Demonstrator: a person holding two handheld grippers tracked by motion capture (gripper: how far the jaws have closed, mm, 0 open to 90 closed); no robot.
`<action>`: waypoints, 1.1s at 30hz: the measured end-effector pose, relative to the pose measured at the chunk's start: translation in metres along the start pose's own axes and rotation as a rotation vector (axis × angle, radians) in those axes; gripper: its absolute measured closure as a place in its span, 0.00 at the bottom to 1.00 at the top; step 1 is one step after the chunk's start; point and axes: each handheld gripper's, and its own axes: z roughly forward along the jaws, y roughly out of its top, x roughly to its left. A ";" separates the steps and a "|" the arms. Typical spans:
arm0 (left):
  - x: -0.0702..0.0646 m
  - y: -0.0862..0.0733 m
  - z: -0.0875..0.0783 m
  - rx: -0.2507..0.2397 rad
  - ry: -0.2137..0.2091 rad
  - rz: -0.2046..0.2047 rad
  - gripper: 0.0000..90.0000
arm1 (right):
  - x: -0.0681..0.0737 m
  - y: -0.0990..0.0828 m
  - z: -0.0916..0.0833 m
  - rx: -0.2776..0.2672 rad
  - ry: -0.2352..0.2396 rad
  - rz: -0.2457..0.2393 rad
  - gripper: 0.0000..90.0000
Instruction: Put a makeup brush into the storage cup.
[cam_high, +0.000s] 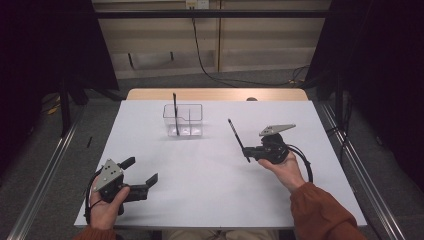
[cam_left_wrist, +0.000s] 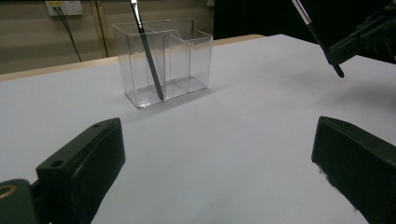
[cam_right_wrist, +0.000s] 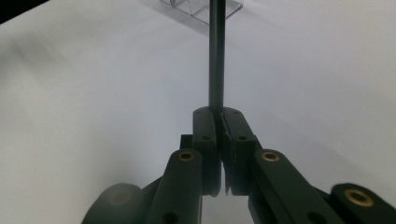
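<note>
A clear plastic organizer (cam_high: 188, 120) with compartments stands on the far middle of the white table (cam_high: 200, 195). One dark pen (cam_high: 175, 112) leans upright in its left compartment. My right gripper (cam_high: 249, 152) hovers right of centre, shut on a second dark pen (cam_high: 236, 136) that slants up and away toward the organizer. In the right gripper view the jaws (cam_right_wrist: 218, 116) pinch that pen (cam_right_wrist: 216, 56) near its lower end. My left gripper (cam_high: 141, 170) rests at the near left, open with nothing between its fingers (cam_left_wrist: 84, 163). The left gripper view faces the organizer (cam_left_wrist: 163, 60) and its pen (cam_left_wrist: 148, 51).
A wooden strip (cam_high: 215, 94) borders the table's far edge. Beyond it, cables (cam_high: 210, 70) run across the floor by a pale wall. Metal rails (cam_high: 45, 170) flank the table on both sides. Dark curtains hang left and right.
</note>
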 end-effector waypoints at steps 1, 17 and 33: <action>0.000 0.000 0.000 0.001 0.000 0.001 0.03 | 0.000 0.000 -0.001 -0.015 -0.005 -0.006 0.94; 0.000 0.000 0.000 -0.002 -0.002 0.000 0.03 | 0.003 -0.002 -0.010 -0.184 0.020 -0.019 0.94; -0.001 0.002 -0.001 -0.011 -0.002 -0.002 0.03 | 0.023 0.000 -0.008 -0.238 0.092 -0.060 0.94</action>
